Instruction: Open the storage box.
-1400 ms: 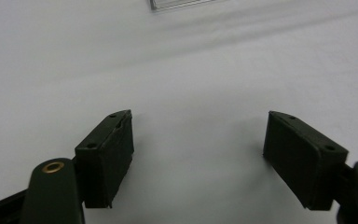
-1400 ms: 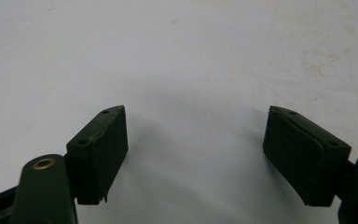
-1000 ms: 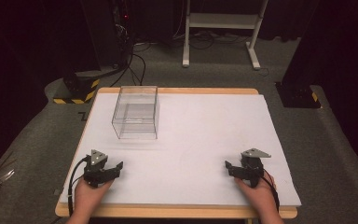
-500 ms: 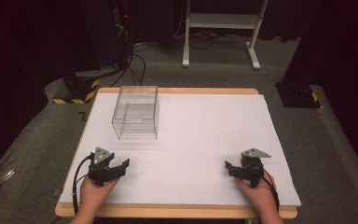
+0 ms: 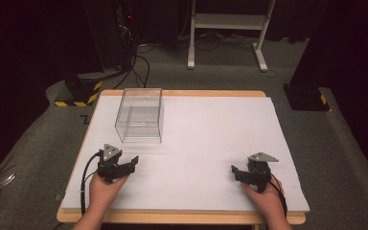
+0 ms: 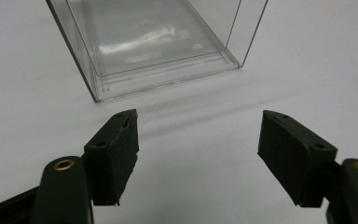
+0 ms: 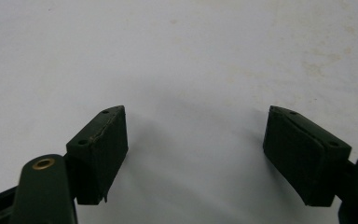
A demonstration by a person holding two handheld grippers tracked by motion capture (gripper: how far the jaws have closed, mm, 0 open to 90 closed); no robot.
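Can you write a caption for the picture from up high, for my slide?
Two hands hold open hand-held grippers, left and right, near a clear box on a white table.

Clear box (image 5: 140, 115) blocks the table's (image 5: 211, 134) far-left corner — bare white surface elsewhere

I can read almost nothing here. In the high view a single dark mark (image 5: 84, 118) that looks like a letter Z sits on the grey floor (image 5: 38, 143) just off the far left corner of my desk (image 5: 182, 218); whether it is truly a letter I cannot tell. The yellow-and-black hazard stripes (image 5: 79, 91) on a base near that corner are a warning marking, without words. The clear box (image 5: 140, 115) carries no label I can make out, and in the left gripper view a small dark speck (image 6: 196, 46) on its bottom is too tiny to read.
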